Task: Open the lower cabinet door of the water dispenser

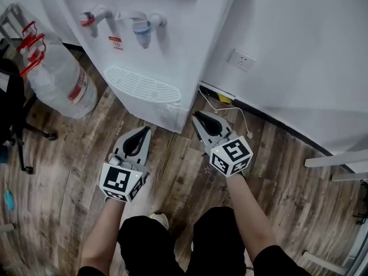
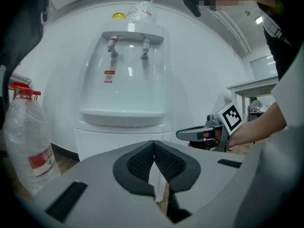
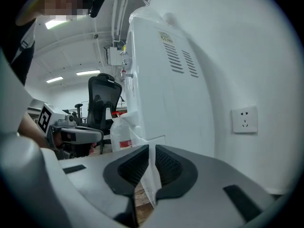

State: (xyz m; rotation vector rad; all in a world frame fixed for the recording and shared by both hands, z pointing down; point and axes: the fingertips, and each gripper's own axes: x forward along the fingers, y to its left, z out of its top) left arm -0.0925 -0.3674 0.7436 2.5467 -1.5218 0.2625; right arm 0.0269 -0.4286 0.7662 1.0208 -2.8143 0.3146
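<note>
The white water dispenser (image 1: 144, 33) stands against the wall, with a red tap (image 1: 89, 20), a blue tap (image 1: 142, 30) and a drip grille (image 1: 141, 85). Its lower cabinet door (image 2: 118, 139) sits closed below the drip ledge, facing the left gripper view. The right gripper view shows the dispenser's side panel (image 3: 161, 89). My left gripper (image 1: 142, 132) is low over the wood floor just in front of the cabinet, shut and empty. My right gripper (image 1: 199, 116) is by the dispenser's right front corner, also shut with nothing held. Neither touches the door.
A large water bottle (image 1: 60, 79) with a red handle stands on the floor left of the dispenser, beside an office chair base (image 1: 26, 131). A wall socket (image 1: 242, 60) and a loose cable (image 1: 221, 105) are on the right. White furniture legs (image 1: 336, 161) are at the far right.
</note>
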